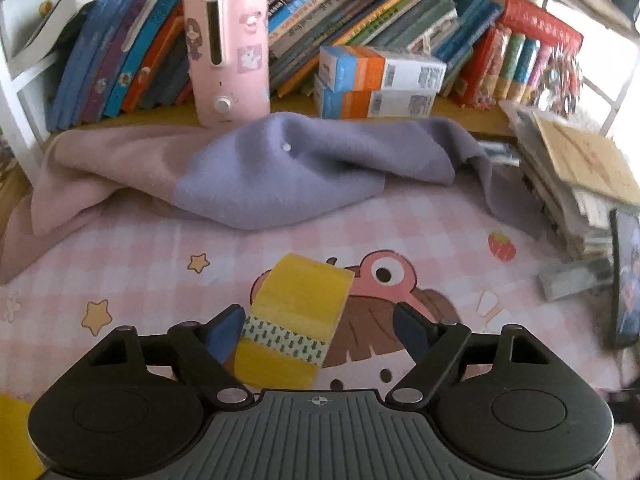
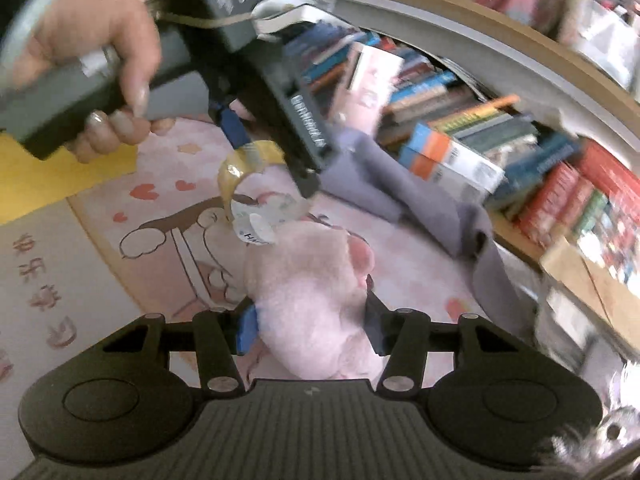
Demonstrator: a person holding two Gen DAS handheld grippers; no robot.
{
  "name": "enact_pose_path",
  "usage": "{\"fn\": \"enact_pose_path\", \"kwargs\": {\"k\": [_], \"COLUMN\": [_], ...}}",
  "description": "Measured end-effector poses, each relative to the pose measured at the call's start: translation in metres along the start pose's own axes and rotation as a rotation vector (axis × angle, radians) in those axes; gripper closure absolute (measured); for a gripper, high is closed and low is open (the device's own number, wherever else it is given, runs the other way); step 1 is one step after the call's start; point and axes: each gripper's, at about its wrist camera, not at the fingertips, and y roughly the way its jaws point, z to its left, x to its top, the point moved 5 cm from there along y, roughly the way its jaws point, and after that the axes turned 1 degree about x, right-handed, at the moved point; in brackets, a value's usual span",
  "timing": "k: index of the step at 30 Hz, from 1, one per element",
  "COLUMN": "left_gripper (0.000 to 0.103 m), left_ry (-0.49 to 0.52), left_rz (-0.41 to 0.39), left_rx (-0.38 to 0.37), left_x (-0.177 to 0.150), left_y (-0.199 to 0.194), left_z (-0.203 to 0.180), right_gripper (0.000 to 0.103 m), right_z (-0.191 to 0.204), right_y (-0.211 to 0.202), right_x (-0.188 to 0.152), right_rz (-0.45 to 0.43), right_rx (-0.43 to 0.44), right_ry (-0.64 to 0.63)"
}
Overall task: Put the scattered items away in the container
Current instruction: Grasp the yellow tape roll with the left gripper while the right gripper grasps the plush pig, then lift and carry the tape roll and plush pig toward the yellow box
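**Progress.** Nothing can be confirmed as stowed. No container is identifiable in either view. A plain yellow patch at the left edge of both views cannot be identified. Both items are at the pick-up stage, so carrying and dropping them in are still to do. A lilac fleece cloth [image 1: 300,168] lies crumpled further back on the worktop.

**Left tongs** [image 1: 318,312]. They stand fairly wide open around a roll of yellow packing tape with a green-patterned band [image 1: 296,320]. The near-side pad touches or almost touches one flank of the roll, and the other pad stands clear of it. The roll is bracketed, not clamped. It sits over the pink checked cartoon mat [image 1: 160,248]. Whether it rests on the mat cannot be told.

**Right tongs** [image 2: 310,308]. They are drawn in on a pale pink plush toy [image 2: 312,292], with both pads pressed into its pile, so it is gripped. It lies low over the same mat, just beside the tape roll.

**Orientation.**
- The roll shows its curved band to the left wrist view. Its bore axis appears to run roughly from pad to pad, tilted a little.
- The toy's long axis runs forward, away from the right tongs and toward the roll. It is gripped across its narrow width near the close end.
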Motion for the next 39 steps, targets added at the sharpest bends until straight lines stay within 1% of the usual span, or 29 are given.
{"fn": "enact_pose_path", "kwargs": {"k": [2,4,6,7,8,10,12,14,17,19,21,24,28,33,39], "left_gripper": [0.024,0.025,0.039,0.055,0.064,0.064,0.064,0.066,0.067,0.067,0.067,0.067,0.067,0.067,0.067], "left_ry": [0.032,0.061,0.092,0.108,0.124,0.135,0.123,0.111,0.083,0.067,0.058,0.046,0.011,-0.033,-0.013], "left_rz": [0.023,0.038,0.047,0.051,0.051,0.041,0.023,-0.001,-0.019,-0.023,-0.023,-0.023,-0.027,-0.030,-0.030], "left_rx": [0.044,0.107,0.137,0.153,0.171,0.173,0.156,0.139,0.100,0.078,0.062,0.037,0.012,-0.030,-0.081], "left_x": [-0.002,-0.006,-0.011,-0.013,-0.015,-0.018,-0.018,-0.018,-0.025,-0.032,-0.041,-0.054,-0.071,-0.090,-0.112], "left_y": [0.007,0.015,0.021,0.023,0.024,0.021,0.012,-0.001,-0.023,-0.038,-0.051,-0.071,-0.091,-0.114,-0.137], "left_z": [0.000,0.001,-0.001,-0.002,-0.002,-0.002,-0.001,-0.002,-0.005,-0.007,-0.010,-0.014,-0.017,-0.019,-0.029], "right_gripper": [0.052,0.052,0.051,0.050,0.049,0.047,0.042,0.042,0.036,0.037,0.044,0.048,0.048,0.048,0.047], "right_z": [0.000,-0.001,0.001,0.002,0.004,0.008,0.013,0.018,0.021,0.020,0.016,0.009,0.007,0.015,0.026], "right_y": [-0.009,-0.015,-0.015,-0.012,-0.010,-0.004,0.004,0.013,0.025,0.031,0.031,0.024,0.008,-0.017,-0.050], "right_x": [-0.005,-0.010,-0.013,-0.014,-0.013,-0.011,-0.010,-0.010,-0.011,-0.011,-0.010,-0.009,-0.009,-0.008,-0.011], "right_rz": [0.021,0.044,0.046,0.049,0.045,0.041,0.042,0.047,0.052,0.054,0.046,0.047,0.050,0.050,0.064], "right_rx": [0.006,0.017,0.024,0.025,0.024,0.026,0.029,0.036,0.033,0.022,0.025,0.037,0.048,0.087,0.104], "right_ry": [0.023,0.038,0.039,0.029,0.016,-0.024,-0.076,-0.132,-0.172,-0.169,-0.142,-0.086,-0.024,-0.002,0.005]}}
